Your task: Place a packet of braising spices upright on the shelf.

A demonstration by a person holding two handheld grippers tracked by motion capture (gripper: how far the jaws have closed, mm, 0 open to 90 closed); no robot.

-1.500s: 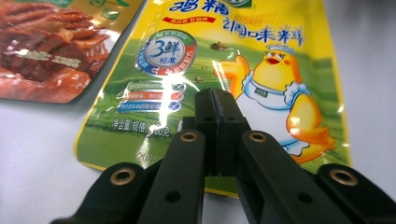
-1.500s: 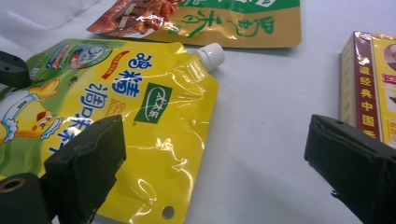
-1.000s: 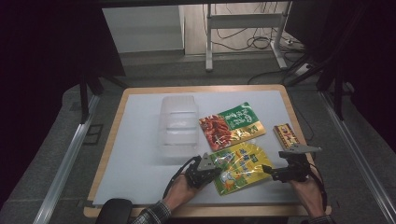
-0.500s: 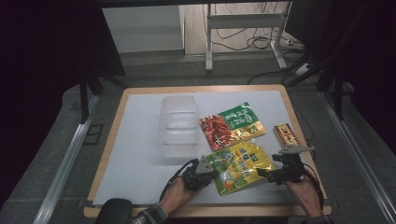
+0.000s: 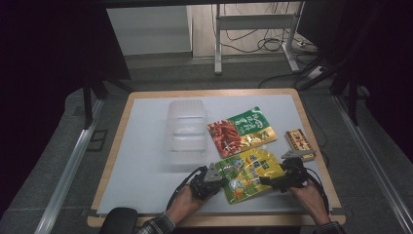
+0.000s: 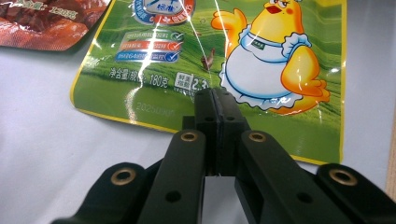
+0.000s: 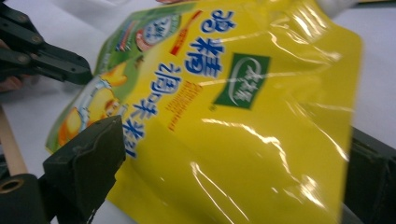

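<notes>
A yellow and green pouch [image 5: 249, 169] printed with a cartoon chick lies flat near the table's front edge. My left gripper [image 5: 221, 181] is at its left end. In the left gripper view my left gripper [image 6: 215, 100] is shut, its tips resting over the pouch [image 6: 243, 70] just past the bottom edge, with nothing between the jaws. My right gripper [image 5: 264, 181] comes in from the pouch's right end. In the right gripper view my right gripper [image 7: 233, 163] stands open, one jaw on each side of the pouch [image 7: 243, 107], and the left gripper [image 7: 70, 67] touches the far edge.
A red and green snack pouch [image 5: 241, 130] lies just behind the yellow one. A clear plastic container [image 5: 186, 127] stands at centre left of the white mat [image 5: 141, 161]. A small printed box [image 5: 298, 141] sits near the right edge.
My right gripper has slid left, from beside the pouch to straddling its right end. The left gripper has barely moved.
</notes>
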